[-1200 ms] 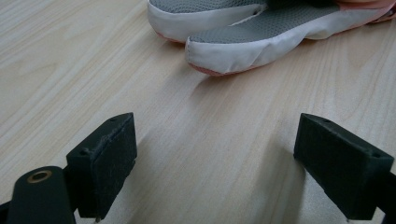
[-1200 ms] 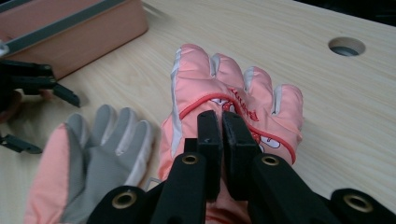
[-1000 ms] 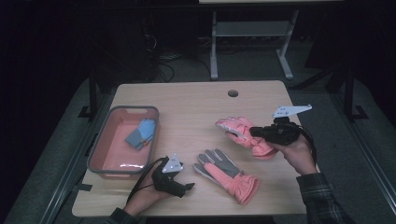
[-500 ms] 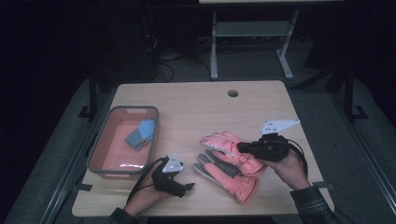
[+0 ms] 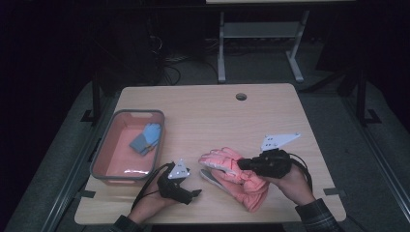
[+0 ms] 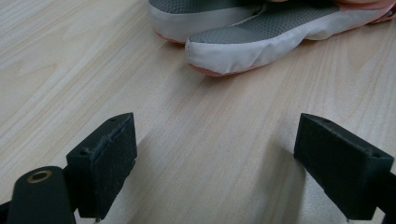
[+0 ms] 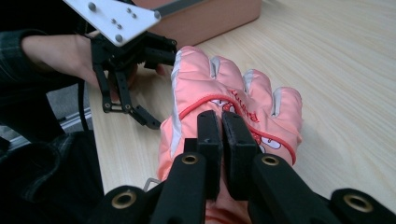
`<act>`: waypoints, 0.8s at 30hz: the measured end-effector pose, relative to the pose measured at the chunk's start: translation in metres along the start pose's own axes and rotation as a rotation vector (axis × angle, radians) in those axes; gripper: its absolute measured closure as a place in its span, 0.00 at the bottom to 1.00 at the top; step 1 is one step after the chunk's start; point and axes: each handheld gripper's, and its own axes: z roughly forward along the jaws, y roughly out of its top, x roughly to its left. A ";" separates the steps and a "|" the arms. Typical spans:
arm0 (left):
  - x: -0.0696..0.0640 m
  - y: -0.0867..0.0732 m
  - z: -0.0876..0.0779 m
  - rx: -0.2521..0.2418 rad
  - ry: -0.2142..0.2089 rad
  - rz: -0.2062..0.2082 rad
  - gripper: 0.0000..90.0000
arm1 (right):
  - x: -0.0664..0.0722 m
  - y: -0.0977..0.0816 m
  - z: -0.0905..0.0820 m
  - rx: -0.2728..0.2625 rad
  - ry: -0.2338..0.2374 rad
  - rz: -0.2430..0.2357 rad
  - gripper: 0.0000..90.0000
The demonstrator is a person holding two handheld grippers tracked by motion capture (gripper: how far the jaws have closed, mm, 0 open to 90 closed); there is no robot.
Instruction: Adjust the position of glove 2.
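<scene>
My right tongs (image 7: 221, 122) are clamped on a pink glove (image 5: 223, 159) held over its mate (image 6: 261, 39) beside the bin (image 5: 101, 150), my left tongs (image 5: 195, 193) gape near the mate, probably pairing them next.

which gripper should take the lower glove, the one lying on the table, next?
Left, probably. The left gripper is open and empty, low on the table, with the lower glove just ahead of its jaws. The right gripper is shut on the pink glove, held above the other.
</scene>
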 end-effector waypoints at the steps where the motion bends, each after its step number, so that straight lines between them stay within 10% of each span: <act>1: 0.000 0.000 0.000 0.000 0.000 0.000 0.14 | 0.000 -0.001 0.001 0.004 0.000 0.002 0.96; 21: -0.001 0.001 0.002 -0.005 0.001 -0.002 0.14 | 0.008 -0.018 0.034 0.182 -0.018 -0.042 0.94; 24: -0.005 0.006 0.005 0.012 0.004 -0.004 0.14 | 0.006 -0.016 0.028 0.142 -0.008 -0.049 0.78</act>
